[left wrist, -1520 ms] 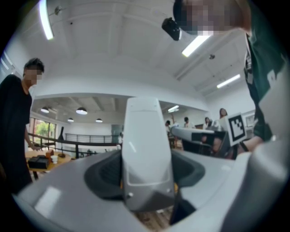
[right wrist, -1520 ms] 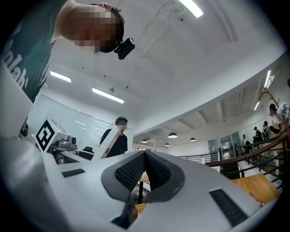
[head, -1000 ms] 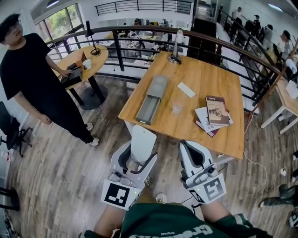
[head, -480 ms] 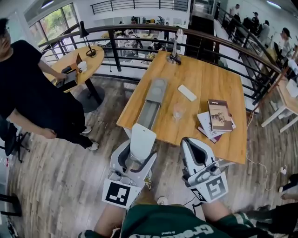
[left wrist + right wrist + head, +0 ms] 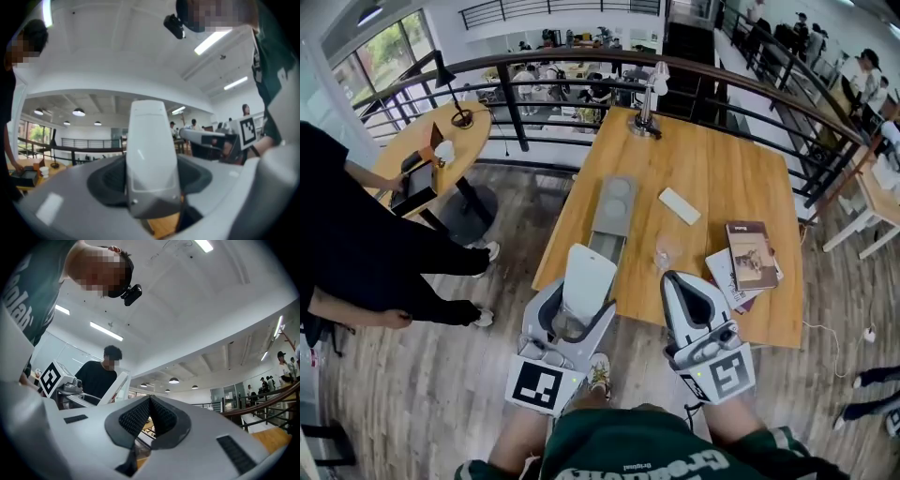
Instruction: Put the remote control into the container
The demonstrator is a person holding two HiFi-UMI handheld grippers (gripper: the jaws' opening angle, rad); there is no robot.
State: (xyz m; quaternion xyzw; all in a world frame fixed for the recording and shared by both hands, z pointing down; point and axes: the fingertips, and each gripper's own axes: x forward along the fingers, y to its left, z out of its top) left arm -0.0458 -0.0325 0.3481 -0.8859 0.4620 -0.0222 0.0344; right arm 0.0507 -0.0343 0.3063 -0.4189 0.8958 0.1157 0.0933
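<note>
Lying flat, slim white remote control [image 5: 679, 205]

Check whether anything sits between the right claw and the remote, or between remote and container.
A clear glass stands on the table almost directly between the right claw and the remote. Between the remote and the grey container only bare table shows.

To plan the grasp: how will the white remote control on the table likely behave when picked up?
The remote control looks thin and rigid, so it probably stays stiff and feels light. It lies flat on the wooden table, so a push should slide it, not roll it. Its low edge may be hard to catch.
</note>
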